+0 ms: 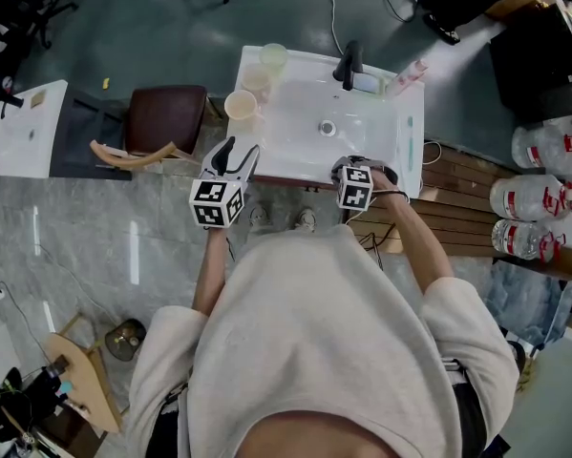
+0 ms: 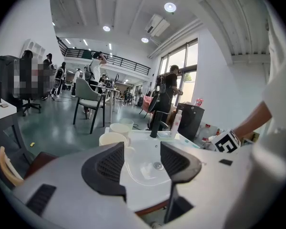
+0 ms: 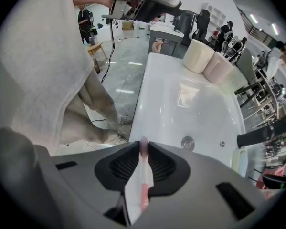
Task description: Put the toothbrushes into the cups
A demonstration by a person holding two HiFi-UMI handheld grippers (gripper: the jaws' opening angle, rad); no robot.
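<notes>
Right gripper: points steeply down, jaws pressed together on a pink-and-white toothbrush. The handle is pinched between the pads and its pink end pokes out just past the jaw tips. It hangs over the front rim of the white sink.

Just beyond the tips is the basin, with the drain at its middle. The black faucet stands at the far rim, a pink bottle beside it.

Well away from this gripper, on the sink's left rim, three cups stand upright in a row with mouths open. The cream cup is nearest, then the pinkish cup, then the pale green cup. The cream cup's mouth shows only its own inner wall.

Left gripper: jaws spread, only the basin seen through the gap. It is held just short of the sink's front-left corner, the cream cup close ahead.

A slim green item lies along the right rim, too small to name.
</notes>
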